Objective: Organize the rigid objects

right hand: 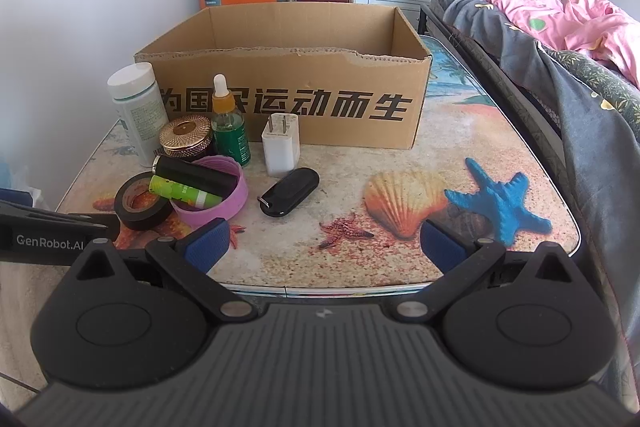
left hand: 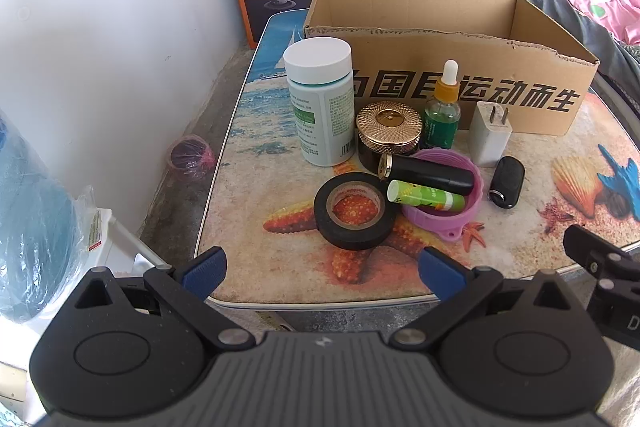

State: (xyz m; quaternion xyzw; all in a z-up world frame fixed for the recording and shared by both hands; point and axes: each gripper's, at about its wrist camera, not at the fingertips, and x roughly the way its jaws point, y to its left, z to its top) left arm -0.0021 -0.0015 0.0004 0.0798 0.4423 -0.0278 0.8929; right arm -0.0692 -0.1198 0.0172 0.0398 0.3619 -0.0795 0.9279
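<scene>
Now | left gripper [left hand: 322, 267], right gripper [right hand: 324, 247] jaws wide, empty | one cardboard box [right hand: 288, 99] | two bottles [left hand: 320, 107] [left hand: 442, 111]

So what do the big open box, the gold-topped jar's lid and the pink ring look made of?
Box: corrugated cardboard, matte brown, with a torn, ragged front rim and printed black characters. Jar lid: looks like gold-toned metal or metallised plastic; it is shiny with a fine ribbed pattern. Pink ring: probably soft plastic or silicone, matte, with a small moulded tab at its edge.
</scene>
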